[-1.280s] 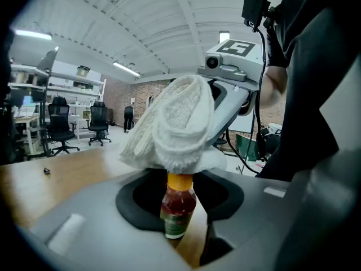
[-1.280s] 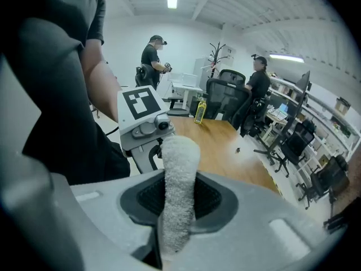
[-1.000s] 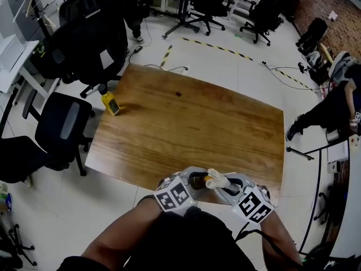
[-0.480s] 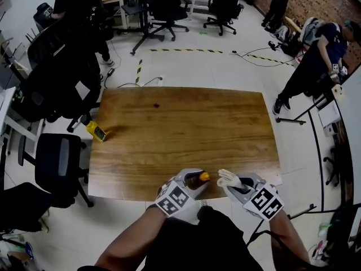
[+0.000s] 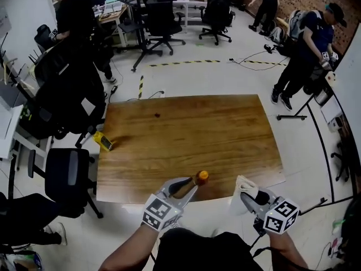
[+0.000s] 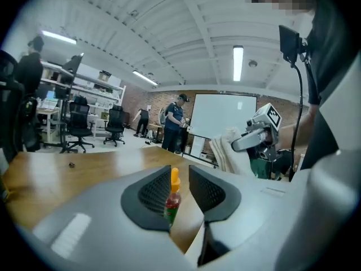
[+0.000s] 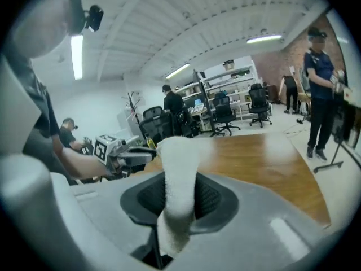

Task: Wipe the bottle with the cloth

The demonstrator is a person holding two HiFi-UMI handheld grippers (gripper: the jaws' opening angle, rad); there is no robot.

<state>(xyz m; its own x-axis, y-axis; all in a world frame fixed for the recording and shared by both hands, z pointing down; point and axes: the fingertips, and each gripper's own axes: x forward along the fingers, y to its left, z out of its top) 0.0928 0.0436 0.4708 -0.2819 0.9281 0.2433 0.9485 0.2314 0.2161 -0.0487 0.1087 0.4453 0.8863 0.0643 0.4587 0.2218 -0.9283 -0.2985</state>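
Head view showed the left hand-held gripper (image 5: 190,186) raised over the near edge of the wooden tabletop (image 5: 186,134). It held a small bottle (image 5: 199,178) with an orange cap clear of the wood. The right hand-held gripper (image 5: 248,195) was off to the side, near the tabletop's near right corner, with a white cloth (image 5: 242,186) bunched in its tip. Bottle and cloth were apart, not touching. A yellow object (image 5: 103,141) lay at the tabletop's far left edge.

Left gripper view showed the bottle upright between the jaws, which had just been closing. The neck rested against one pad and a gap showed on the other side, while the body sat lower, out of sight. Since the bottle hung in the air, I judged it gripped. The cloth-bearing hand-held gripper stood beyond it to the right.

Right gripper view showed the jaws clamped on a thick fold of the cloth, which stood up above them and trailed below.

Both things were in hand, so pick-up looked finished. No contact between cloth and bottle was visible. As far as the pictures showed, the cloth had to be brought to the bottle and rubbed over it.
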